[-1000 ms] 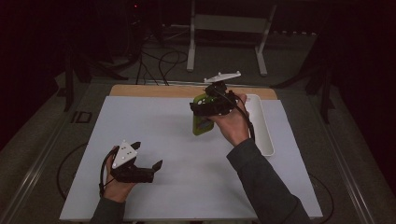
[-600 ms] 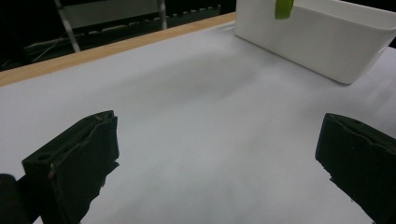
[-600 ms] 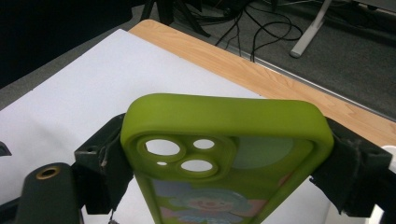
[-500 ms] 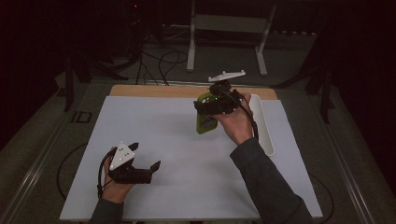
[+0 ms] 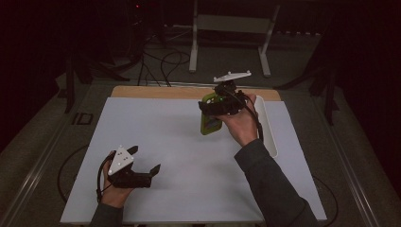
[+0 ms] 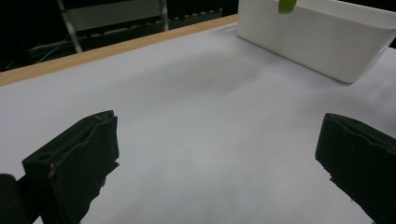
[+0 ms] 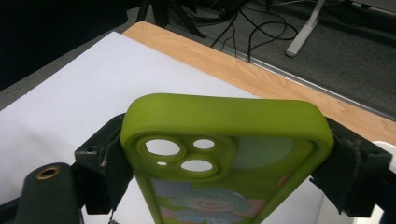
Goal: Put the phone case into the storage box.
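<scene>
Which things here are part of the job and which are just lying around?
In the job:
- phone case, green, clamped by its sides in the right gripper
- white bin, close beside the case; likely its goal

Just there:
- left gripper, open over bare white mat
- metal stand and cables on the floor beyond the table

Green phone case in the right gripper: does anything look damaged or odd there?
No damage shows. The green phone case sits clamped by its two sides in the right gripper, above the white sheet, with its cartoon print intact.
</scene>
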A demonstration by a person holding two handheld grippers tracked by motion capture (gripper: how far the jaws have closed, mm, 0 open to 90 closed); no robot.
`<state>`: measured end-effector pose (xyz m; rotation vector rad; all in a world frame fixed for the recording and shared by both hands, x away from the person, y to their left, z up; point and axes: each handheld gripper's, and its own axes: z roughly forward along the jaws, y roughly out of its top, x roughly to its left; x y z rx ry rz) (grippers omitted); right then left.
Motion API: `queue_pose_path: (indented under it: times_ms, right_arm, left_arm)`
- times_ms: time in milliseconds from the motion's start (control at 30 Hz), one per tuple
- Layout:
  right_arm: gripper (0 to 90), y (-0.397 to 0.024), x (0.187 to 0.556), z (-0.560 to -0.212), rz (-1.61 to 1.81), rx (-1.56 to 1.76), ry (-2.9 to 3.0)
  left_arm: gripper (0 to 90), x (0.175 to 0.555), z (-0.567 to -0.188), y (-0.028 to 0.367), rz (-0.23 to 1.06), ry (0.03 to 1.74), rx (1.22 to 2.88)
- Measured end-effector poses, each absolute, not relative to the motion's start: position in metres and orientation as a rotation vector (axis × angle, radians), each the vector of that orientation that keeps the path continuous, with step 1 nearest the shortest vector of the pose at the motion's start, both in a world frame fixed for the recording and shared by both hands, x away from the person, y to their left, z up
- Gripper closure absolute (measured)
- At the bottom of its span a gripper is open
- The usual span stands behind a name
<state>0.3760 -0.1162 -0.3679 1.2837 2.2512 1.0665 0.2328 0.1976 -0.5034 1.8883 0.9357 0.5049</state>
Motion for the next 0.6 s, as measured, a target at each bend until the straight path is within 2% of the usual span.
queue_pose_path:
  times_ms: [600]
  right_arm:
    - [15.4,-0.123,0.381,-0.366,1.047,1.304,2.23]
  left_arm:
    - [0.0,0.226,-0.51,0.213,0.527,0.96,1.873]
